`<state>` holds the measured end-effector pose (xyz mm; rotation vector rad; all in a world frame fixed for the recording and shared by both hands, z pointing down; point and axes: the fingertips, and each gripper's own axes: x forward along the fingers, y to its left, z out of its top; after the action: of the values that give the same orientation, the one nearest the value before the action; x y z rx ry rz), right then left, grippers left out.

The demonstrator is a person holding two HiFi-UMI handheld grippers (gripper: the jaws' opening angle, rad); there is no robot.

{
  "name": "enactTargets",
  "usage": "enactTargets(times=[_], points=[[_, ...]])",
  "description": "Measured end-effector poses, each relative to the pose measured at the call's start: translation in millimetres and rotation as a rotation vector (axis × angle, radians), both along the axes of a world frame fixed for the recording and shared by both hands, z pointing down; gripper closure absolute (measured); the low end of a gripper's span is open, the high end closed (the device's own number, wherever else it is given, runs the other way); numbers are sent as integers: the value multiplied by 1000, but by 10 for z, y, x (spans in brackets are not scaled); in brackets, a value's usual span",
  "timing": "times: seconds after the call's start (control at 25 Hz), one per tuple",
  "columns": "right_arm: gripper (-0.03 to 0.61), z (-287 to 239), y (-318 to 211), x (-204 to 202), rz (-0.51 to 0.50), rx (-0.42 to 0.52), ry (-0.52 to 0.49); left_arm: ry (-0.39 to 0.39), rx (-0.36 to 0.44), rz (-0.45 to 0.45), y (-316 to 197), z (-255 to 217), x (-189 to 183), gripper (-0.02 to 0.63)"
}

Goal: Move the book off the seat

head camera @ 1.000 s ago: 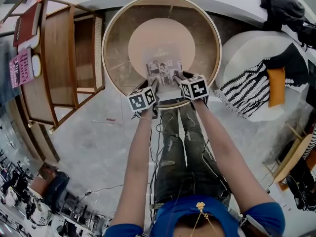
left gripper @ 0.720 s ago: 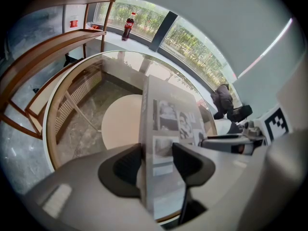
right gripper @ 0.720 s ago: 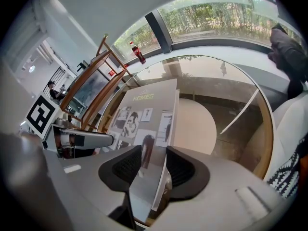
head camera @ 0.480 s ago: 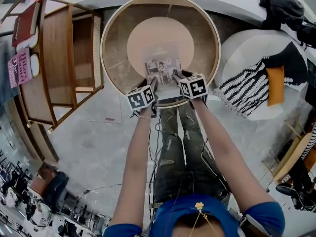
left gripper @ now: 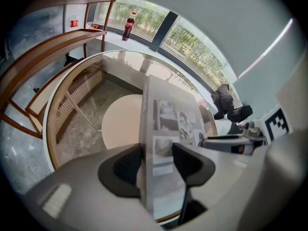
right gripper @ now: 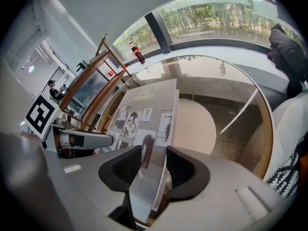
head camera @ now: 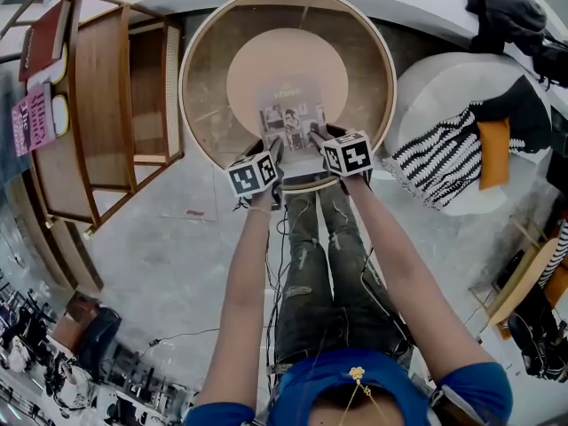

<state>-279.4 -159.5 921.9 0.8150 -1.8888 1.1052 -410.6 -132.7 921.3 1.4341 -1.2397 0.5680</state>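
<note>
A grey book (head camera: 291, 124) with black-and-white photos on its cover hangs over the near part of the round beige seat (head camera: 284, 69), inside a round wooden-rimmed frame (head camera: 190, 56). My left gripper (head camera: 277, 149) is shut on its near left corner and my right gripper (head camera: 316, 138) on its near right corner. In the left gripper view the book (left gripper: 168, 124) stands on edge between the pads of the left gripper (left gripper: 156, 165), above the seat (left gripper: 120, 124). In the right gripper view the right gripper (right gripper: 154, 165) clamps the book (right gripper: 144, 109) at its open edge.
A wooden shelf unit (head camera: 106, 105) with books (head camera: 35, 118) stands at the left. A white pouf with a striped throw (head camera: 448, 153) and an orange cushion (head camera: 497, 153) sits at the right. A cola bottle (left gripper: 128, 26) stands on the window ledge. The person's legs (head camera: 319, 264) are just below the frame.
</note>
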Motion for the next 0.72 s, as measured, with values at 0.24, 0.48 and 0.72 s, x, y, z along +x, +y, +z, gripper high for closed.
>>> enactTargets(times=[0.24, 0.48, 0.72], points=[[411, -16, -5, -5, 1, 2, -1, 4, -7, -1, 16, 2, -3, 410], [411, -17, -10, -5, 7, 2, 2, 4, -4, 0, 1, -9, -13, 410], [412, -5, -12, 5, 11, 2, -7, 1, -3, 0, -6, 1, -7, 410]])
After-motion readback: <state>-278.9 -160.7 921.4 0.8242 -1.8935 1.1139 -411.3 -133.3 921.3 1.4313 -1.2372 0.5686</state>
